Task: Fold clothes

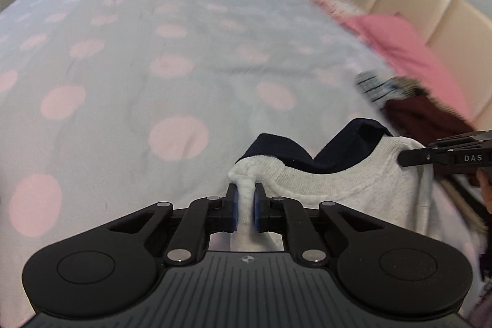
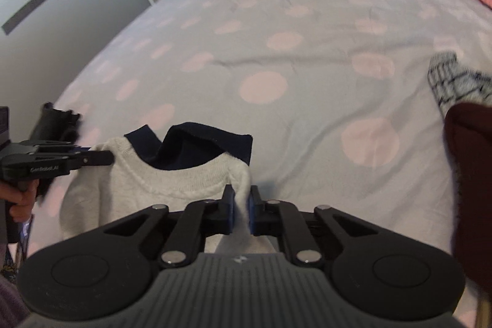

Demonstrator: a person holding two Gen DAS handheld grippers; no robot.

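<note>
Evidently 2 hand-held grippers, left hand-held gripper (image 1: 245, 206) and right hand-held gripper (image 2: 240, 209), pinch 1 white sweater (image 1: 353, 189).

My left gripper (image 1: 245, 206) is pinching cloth, its blue-padded fingers (image 1: 234, 205) pressing in on a bunched fold, jaws nearly closed. My right gripper (image 2: 240, 209) is doing the same, clamping a fold between its own pads. Both are pointing forward, roughly level, side by side and well apart. In the right view my left hand (image 2: 20, 200) is wrapping the left handle; the right hand is showing only at the left view's edge.
</note>
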